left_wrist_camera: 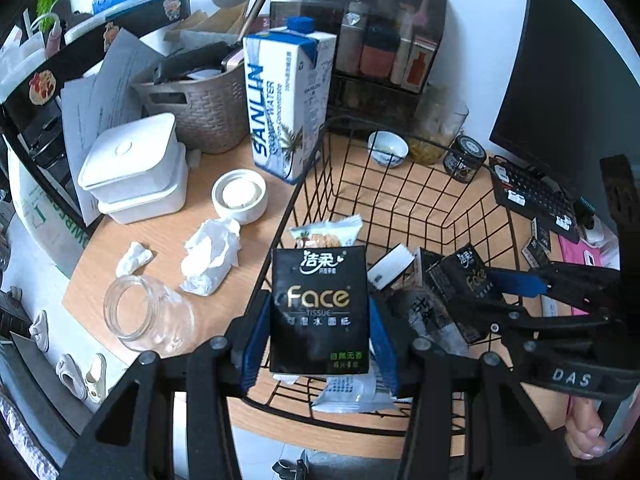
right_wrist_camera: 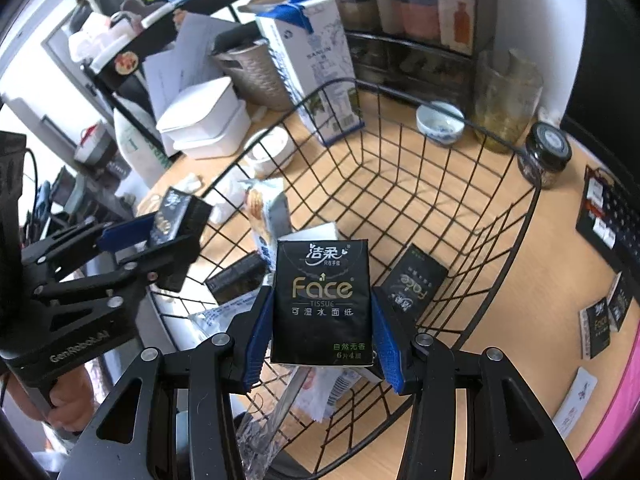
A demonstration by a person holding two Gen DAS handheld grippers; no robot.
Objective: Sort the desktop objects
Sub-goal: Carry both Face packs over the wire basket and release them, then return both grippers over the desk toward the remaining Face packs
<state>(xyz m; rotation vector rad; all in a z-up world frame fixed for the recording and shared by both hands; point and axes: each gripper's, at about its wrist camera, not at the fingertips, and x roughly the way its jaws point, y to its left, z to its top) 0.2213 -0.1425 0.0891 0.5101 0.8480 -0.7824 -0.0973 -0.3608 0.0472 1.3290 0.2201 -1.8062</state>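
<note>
A black Face tissue pack (left_wrist_camera: 319, 312) is sitting clamped between the blue pads of the left gripper (left_wrist_camera: 319, 344), hanging over the near left rim of the black wire basket (left_wrist_camera: 404, 196). The right gripper (right_wrist_camera: 322, 336) is gripping a second Face tissue pack (right_wrist_camera: 322, 302) over the basket's middle. Inside are lying another tissue pack (right_wrist_camera: 412, 288) and snack packets (right_wrist_camera: 266, 208); a Sanlin coconut water carton (left_wrist_camera: 286, 100) is standing at the far left corner
</note>
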